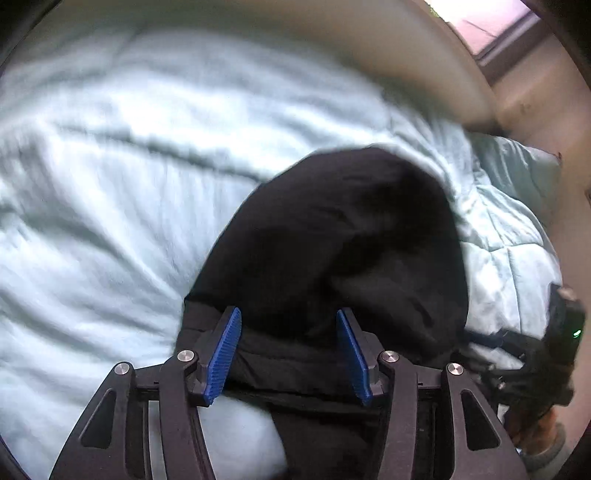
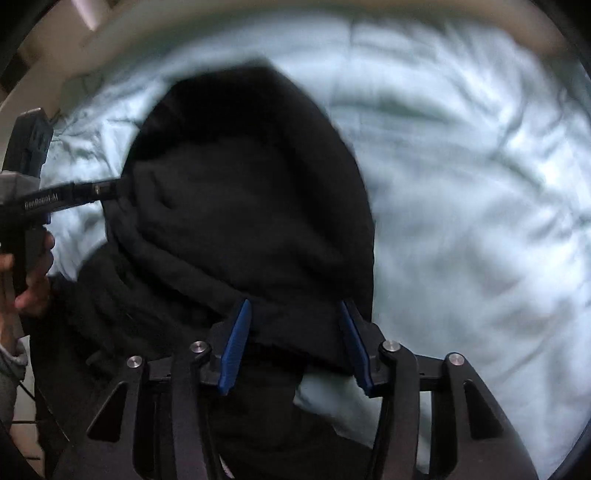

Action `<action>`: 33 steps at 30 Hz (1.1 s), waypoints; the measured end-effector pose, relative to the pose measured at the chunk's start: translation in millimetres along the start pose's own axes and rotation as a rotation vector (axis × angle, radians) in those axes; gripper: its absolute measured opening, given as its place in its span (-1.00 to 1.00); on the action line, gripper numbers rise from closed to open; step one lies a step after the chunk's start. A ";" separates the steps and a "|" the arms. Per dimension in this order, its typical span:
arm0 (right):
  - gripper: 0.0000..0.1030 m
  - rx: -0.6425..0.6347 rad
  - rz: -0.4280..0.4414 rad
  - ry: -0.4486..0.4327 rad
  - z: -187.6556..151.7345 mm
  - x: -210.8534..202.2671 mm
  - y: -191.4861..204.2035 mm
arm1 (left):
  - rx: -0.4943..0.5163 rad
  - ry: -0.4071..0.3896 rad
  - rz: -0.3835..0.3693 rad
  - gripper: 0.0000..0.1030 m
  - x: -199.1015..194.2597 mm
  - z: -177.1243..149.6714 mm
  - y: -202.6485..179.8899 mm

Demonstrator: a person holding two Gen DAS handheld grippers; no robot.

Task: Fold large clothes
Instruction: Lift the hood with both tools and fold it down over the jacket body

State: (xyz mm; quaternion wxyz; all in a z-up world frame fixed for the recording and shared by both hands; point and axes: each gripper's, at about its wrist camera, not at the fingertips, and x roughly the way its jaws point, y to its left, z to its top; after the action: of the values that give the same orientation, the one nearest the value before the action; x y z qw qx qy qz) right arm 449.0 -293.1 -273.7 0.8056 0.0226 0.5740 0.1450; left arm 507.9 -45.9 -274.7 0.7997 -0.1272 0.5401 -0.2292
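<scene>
A large black garment [image 1: 332, 236] lies bunched on a pale blue quilt [image 1: 110, 166]. My left gripper [image 1: 288, 354] is open, its blue pads [image 1: 225, 358] on either side of the garment's near edge. In the right wrist view the same black garment [image 2: 243, 206] fills the centre. My right gripper [image 2: 295, 347] is open, with the garment's edge between its blue pads [image 2: 236, 347]. The left gripper [image 2: 99, 190] shows at the left of the right wrist view, touching the garment's side. The right gripper's body [image 1: 554, 350] shows at the right edge of the left wrist view.
The quilt [image 2: 461, 184] covers a bed. A beige headboard or wall [image 1: 388, 48] runs along the far side. A window [image 1: 491, 26] is at the top right of the left wrist view. A hand [image 2: 29, 273] holds the left gripper.
</scene>
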 end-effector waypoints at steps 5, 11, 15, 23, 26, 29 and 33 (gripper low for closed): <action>0.03 -0.006 0.076 -0.053 10.0 -29.9 -12.9 | 0.133 -0.022 -0.023 0.07 -35.1 7.8 -20.1; 0.45 -0.054 0.132 -0.131 38.3 -62.0 -34.6 | 0.248 -0.008 -0.081 0.44 -72.9 47.2 -20.1; 0.46 -0.010 0.256 -0.082 61.9 -41.1 -59.3 | 0.235 0.096 -0.149 0.44 -53.5 75.6 2.1; 0.40 0.016 0.406 -0.017 98.6 8.2 -72.2 | 0.155 0.247 -0.316 0.44 -1.2 101.5 21.7; -0.05 0.022 0.404 -0.009 106.4 23.1 -69.0 | 0.151 0.279 -0.330 0.43 19.0 95.8 15.3; -0.54 -0.019 0.383 -0.016 101.7 18.3 -54.7 | 0.229 0.208 -0.295 -0.47 11.9 83.2 -0.2; -0.71 -0.090 0.341 -0.084 81.4 -21.0 -26.5 | 0.330 0.114 -0.266 -0.60 -36.8 58.6 -24.9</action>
State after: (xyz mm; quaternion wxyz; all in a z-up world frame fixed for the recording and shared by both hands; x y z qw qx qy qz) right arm 524.1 -313.3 -232.1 0.7928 0.0896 0.5208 0.3037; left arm 544.7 -51.5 -211.3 0.7406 -0.0514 0.5179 -0.4250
